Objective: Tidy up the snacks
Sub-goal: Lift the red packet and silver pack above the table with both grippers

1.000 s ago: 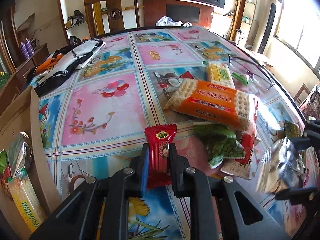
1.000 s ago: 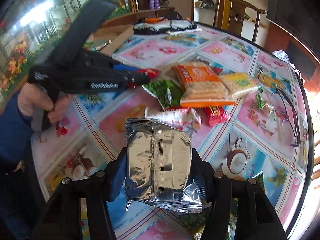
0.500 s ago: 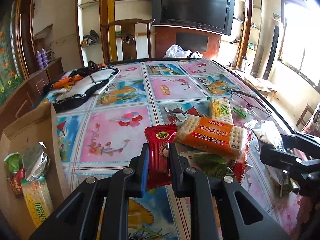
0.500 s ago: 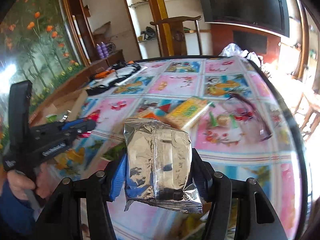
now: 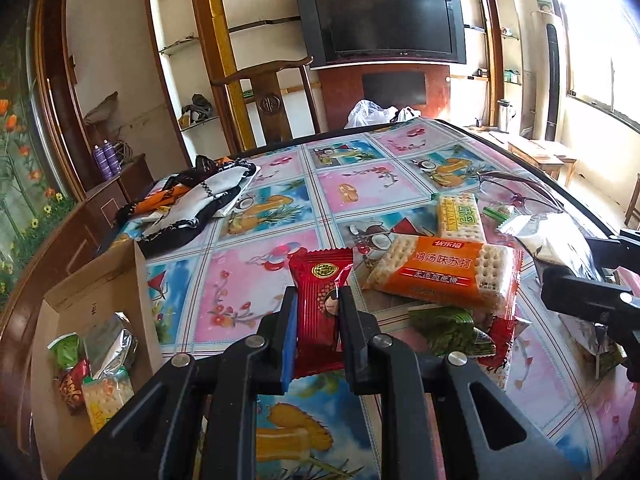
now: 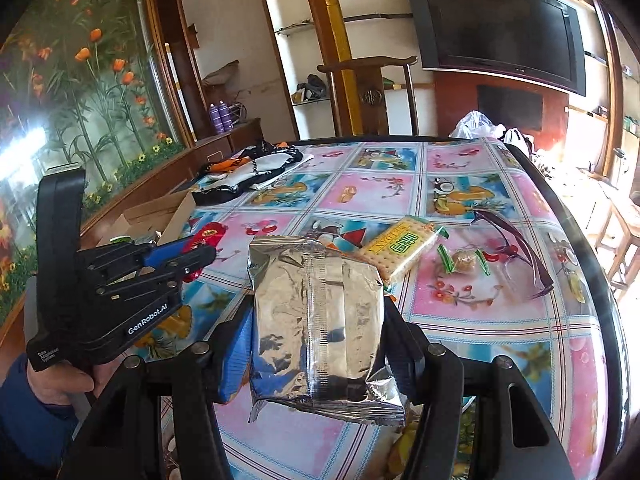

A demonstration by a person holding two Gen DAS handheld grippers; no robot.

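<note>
A round surface [image 5: 256, 280] covered in a cloth of pink and blue fruit squares is filling a room with a wall-mounted television [image 5: 384, 20] and a wooden chair [image 5: 272, 96] sitting beyond its far edge. The left tool [image 5: 318, 320] is clamping its fingers tight on a red snack packet [image 5: 320, 280], holding it upright above the cloth. Ahead and to the right of that tool, an orange cracker pack [image 5: 440, 276] is lying on a green packet [image 5: 452, 328], with a yellow cracker pack [image 5: 460, 216] just beyond it. To the left of the left tool, a cardboard box [image 5: 100, 292] is standing open with several packets inside. The right tool [image 6: 316, 328] is gripping a silver foil packet [image 6: 316, 320] at about half its spread, pads pressing on both sides. Ahead and right of that tool, a wrapped candy [image 6: 462, 260] and a pair of glasses [image 6: 516, 248] are lying on the cloth. A hand [image 6: 60, 380] in a blue sleeve is gripping the left tool's handle.
</note>
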